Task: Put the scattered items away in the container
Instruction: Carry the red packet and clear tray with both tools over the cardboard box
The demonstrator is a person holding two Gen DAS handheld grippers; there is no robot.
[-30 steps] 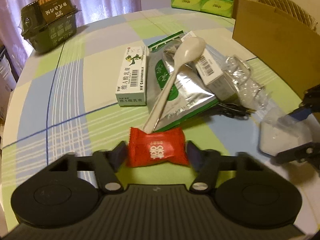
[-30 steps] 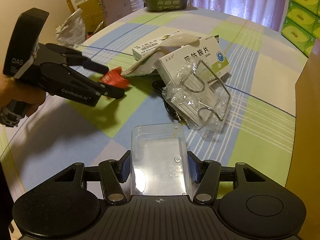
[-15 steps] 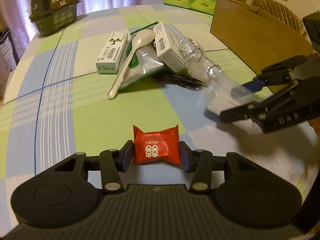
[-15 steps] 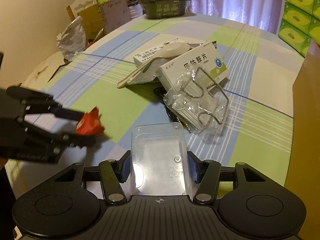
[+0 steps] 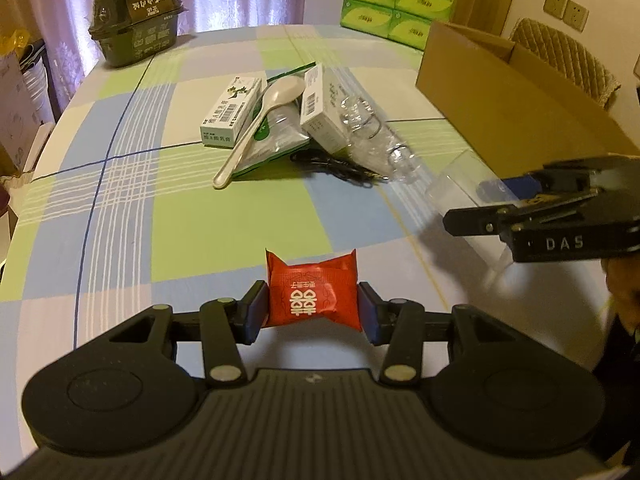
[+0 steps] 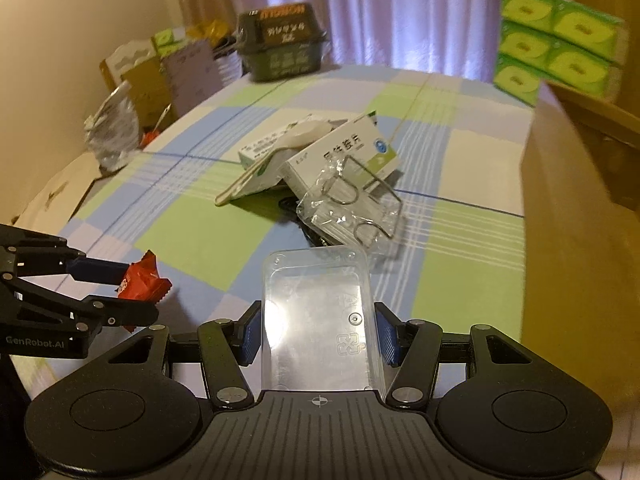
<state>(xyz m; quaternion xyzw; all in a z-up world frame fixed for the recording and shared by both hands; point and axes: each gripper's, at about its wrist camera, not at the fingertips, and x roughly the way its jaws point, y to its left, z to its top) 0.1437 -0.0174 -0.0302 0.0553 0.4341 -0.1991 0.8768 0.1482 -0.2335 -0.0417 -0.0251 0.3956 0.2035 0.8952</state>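
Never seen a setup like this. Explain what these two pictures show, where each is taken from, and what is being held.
A person holds two hand-held grasping tools, each with a camera looking along its fingers. The left camera shows the left tool clamped on a red candy packet; the right tool appears at its side. The right camera shows that tool gripping a clear plastic tray. On the checked tablecloth lie two medicine boxes, a white spoon, a foil pouch, a black cable and clear packaging. A cardboard box stands to the right.
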